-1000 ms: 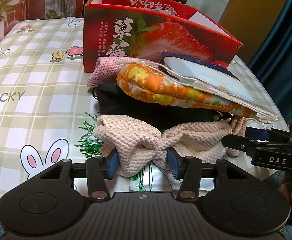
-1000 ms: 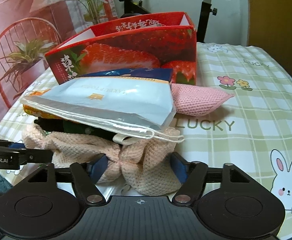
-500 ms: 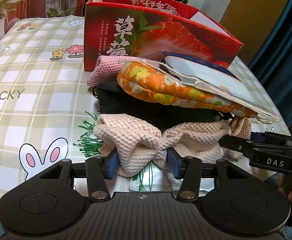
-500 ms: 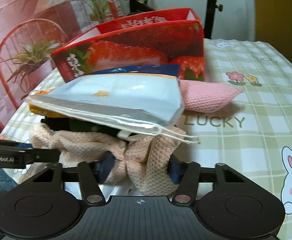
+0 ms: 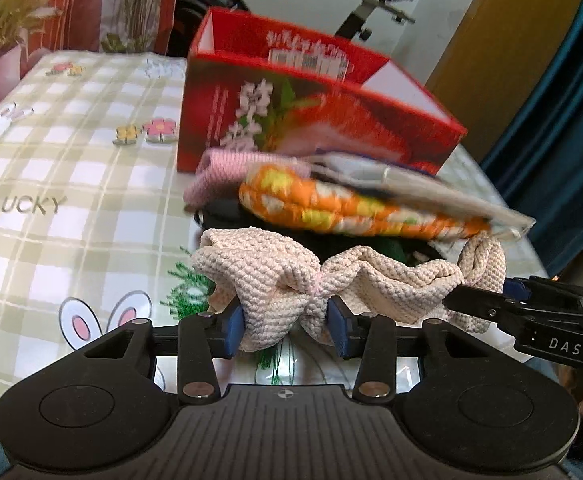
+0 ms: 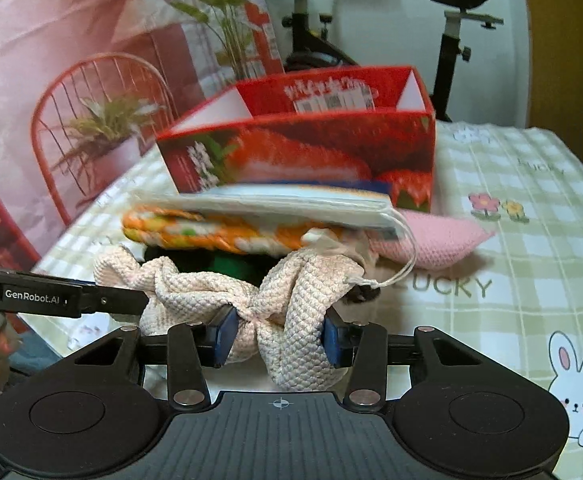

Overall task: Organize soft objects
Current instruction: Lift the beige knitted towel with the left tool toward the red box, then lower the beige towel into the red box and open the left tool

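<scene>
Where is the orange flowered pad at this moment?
In both wrist views the orange flowered pad lies in the pile, under the white pouch and above the beige knitted cloth, in front of the strawberry box.

A stack of soft items sits on the desk [image 5: 71, 184], directly in front of an open-topped box [image 5: 311, 120]. At the bottom lies a knitted cloth [image 5: 291, 280], bunched at two places along its near edge. One bunch sits between the pads of the left hand-held gripper [image 5: 285, 326], the other between those of the right hand-held gripper [image 6: 277, 338]. On the cloth rests a quilted pad [image 6: 211, 232], with a flat pouch [image 6: 291, 204] on top. A small knitted cushion [image 6: 439, 240] lies behind the stack, beside the box.
</scene>
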Available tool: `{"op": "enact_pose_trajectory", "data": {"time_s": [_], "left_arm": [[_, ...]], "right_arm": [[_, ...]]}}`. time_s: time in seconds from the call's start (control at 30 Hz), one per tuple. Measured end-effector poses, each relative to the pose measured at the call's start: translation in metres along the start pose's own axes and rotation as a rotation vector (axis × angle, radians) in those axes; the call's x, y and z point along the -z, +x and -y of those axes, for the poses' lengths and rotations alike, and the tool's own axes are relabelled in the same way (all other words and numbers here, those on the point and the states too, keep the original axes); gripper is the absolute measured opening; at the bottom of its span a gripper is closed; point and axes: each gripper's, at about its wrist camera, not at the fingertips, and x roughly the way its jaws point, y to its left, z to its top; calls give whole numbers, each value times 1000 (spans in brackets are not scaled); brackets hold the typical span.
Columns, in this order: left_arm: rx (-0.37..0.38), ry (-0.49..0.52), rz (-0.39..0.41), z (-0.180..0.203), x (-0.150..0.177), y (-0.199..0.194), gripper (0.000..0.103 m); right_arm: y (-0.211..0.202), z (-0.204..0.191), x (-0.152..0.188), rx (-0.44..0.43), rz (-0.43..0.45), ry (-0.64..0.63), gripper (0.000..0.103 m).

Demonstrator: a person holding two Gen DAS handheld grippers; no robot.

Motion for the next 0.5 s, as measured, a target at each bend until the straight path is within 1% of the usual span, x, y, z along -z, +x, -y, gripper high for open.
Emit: {"op": "enact_pose_trajectory", "data": {"time_s": [0.3, 0.4, 0.5], "left_arm": [[9, 39, 146, 11, -13, -49, 46], [7, 55, 204, 16, -22, -66, 46], [2, 72, 246, 22, -35, -77, 46]], "right_arm": [[-37, -9, -23, -48, 104, 7, 41], [-49, -15, -36, -59, 148, -8, 42], [-58, -21, -53, -62, 190, -39, 42]]}}
